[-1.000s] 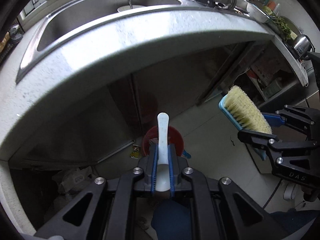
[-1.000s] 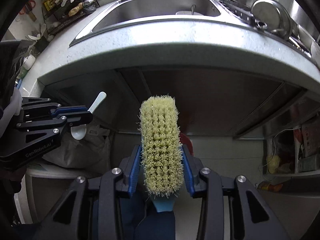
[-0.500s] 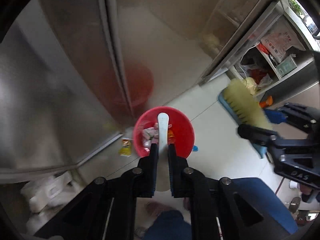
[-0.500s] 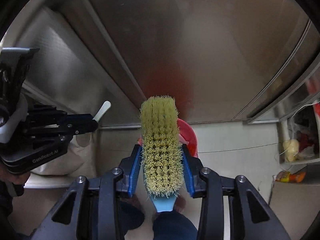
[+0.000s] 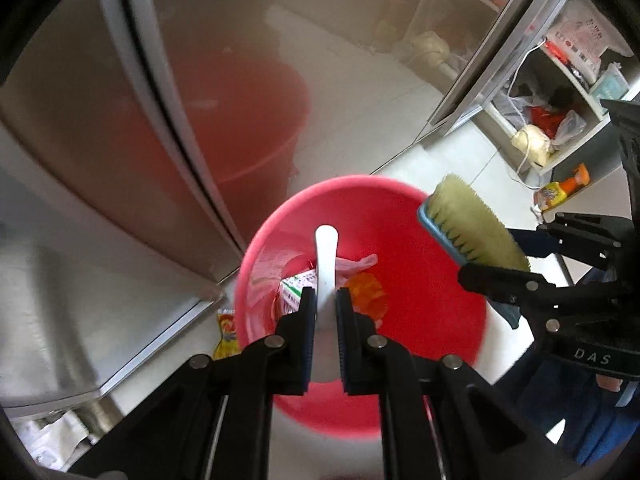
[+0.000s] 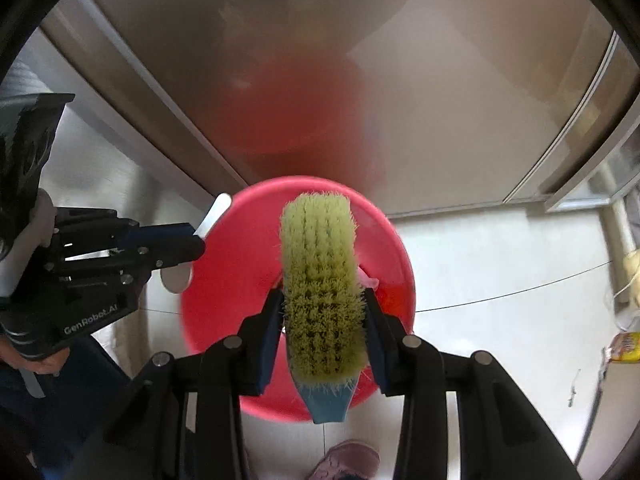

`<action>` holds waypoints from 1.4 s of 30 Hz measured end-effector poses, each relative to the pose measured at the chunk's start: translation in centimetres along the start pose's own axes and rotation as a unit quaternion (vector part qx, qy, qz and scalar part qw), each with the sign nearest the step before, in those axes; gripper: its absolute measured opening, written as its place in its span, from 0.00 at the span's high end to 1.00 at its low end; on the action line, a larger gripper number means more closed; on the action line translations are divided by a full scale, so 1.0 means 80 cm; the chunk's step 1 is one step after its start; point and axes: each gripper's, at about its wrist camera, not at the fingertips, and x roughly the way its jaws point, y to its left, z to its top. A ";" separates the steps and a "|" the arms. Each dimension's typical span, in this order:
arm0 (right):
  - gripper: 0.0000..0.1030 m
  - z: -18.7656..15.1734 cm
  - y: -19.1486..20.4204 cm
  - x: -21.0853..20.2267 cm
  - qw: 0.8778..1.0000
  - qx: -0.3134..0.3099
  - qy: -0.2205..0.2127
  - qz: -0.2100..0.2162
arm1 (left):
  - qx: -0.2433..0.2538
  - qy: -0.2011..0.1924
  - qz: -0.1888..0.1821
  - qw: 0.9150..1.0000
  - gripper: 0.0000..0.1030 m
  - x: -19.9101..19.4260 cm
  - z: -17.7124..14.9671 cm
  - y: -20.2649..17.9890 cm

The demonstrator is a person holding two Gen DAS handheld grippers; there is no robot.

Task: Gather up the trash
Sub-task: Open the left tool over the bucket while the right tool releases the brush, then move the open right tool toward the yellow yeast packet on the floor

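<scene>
A red plastic bin (image 5: pixel 420 264) (image 6: pixel 240 276) stands on the floor against a steel cabinet, holding wrappers (image 5: pixel 294 286) and an orange scrap (image 5: pixel 366 294). My left gripper (image 5: pixel 323 298) is shut on a white plastic spoon (image 5: pixel 326 256), handle pointing forward, right above the bin's opening. My right gripper (image 6: pixel 323 300) is shut on a blue-backed scrubbing brush (image 6: pixel 320 276) with yellow bristles, also over the bin. In the left wrist view the brush (image 5: pixel 472 224) hangs over the bin's right rim. Seen from the right wrist, the spoon (image 6: pixel 214 214) sticks out over the bin's left rim.
Steel cabinet doors (image 5: pixel 100 160) rise behind the bin and reflect its red. A yellow wrapper (image 5: pixel 226 332) lies on the pale tile floor left of the bin. Open shelves (image 5: pixel 560 92) with bags stand at the right, an orange spray bottle (image 5: pixel 560 190) below. A slippered foot (image 6: pixel 344 462) shows.
Both grippers have dropped from counter height, with the sink in sight, down to just above the red bin, which now looks much larger. Spoon and brush remain gripped.
</scene>
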 end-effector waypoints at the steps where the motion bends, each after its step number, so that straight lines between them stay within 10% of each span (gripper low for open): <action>1: 0.65 -0.003 -0.002 0.011 1.000 0.001 -0.006 0.006 | 0.003 -0.004 -0.005 1.000 0.91 0.011 -0.001 0.000; 9: 0.65 -0.009 -0.014 0.056 1.000 -0.016 -0.001 0.005 | 0.019 0.010 0.001 1.000 0.90 0.055 -0.009 -0.002; 16: 0.65 -0.014 -0.004 0.072 0.999 -0.013 0.030 0.011 | 0.007 0.003 -0.012 1.000 0.35 0.054 -0.018 0.011; 20: 0.24 -0.007 0.007 0.068 1.000 -0.022 0.016 0.007 | 0.017 -0.001 -0.015 1.000 0.32 0.045 -0.024 0.014; 22: 0.19 -0.003 0.017 0.060 1.000 -0.028 0.006 0.003 | 0.019 -0.006 -0.010 1.000 0.28 0.038 -0.026 0.018; 42: 0.08 0.022 0.131 0.065 0.996 -0.091 0.003 0.001 | -0.010 0.004 0.058 0.998 0.20 -0.025 -0.061 0.132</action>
